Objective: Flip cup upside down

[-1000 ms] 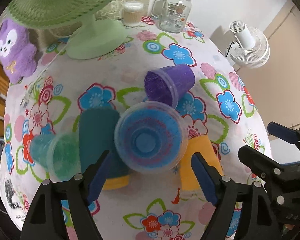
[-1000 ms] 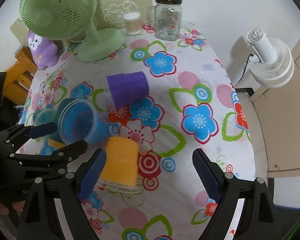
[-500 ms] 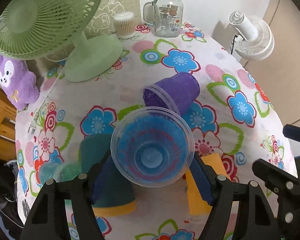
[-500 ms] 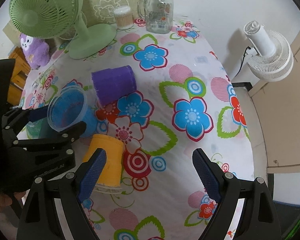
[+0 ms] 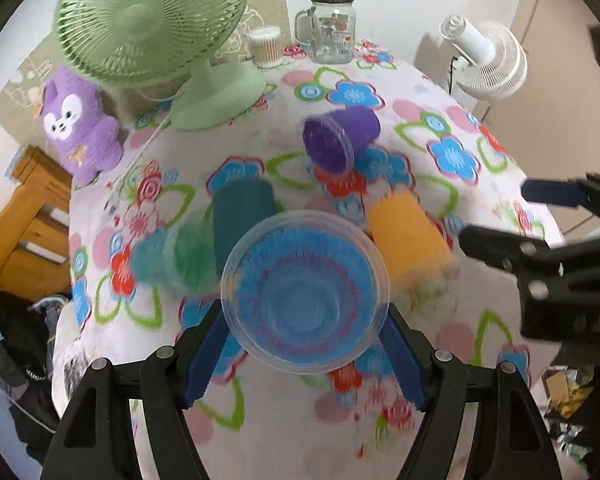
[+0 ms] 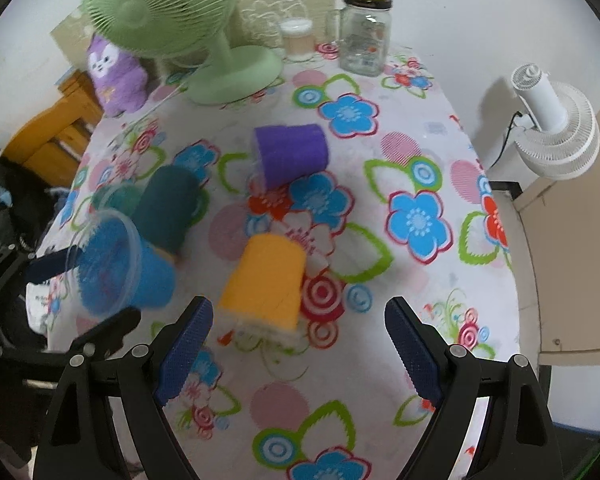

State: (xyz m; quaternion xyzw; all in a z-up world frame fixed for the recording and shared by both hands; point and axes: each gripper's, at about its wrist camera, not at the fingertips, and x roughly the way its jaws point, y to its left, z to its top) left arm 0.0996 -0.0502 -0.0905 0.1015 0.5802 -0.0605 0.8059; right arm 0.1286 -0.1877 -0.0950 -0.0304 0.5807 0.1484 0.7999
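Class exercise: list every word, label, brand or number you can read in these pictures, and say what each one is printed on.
None can be read in full.
Glass jar: a printed label, too small to read.
Dark bag at the left edge: white letters, too blurred to read.
Tablecloth: red lettering on a white flower, blurred.
Tablecloth's left edge: small dark print, too blurred.
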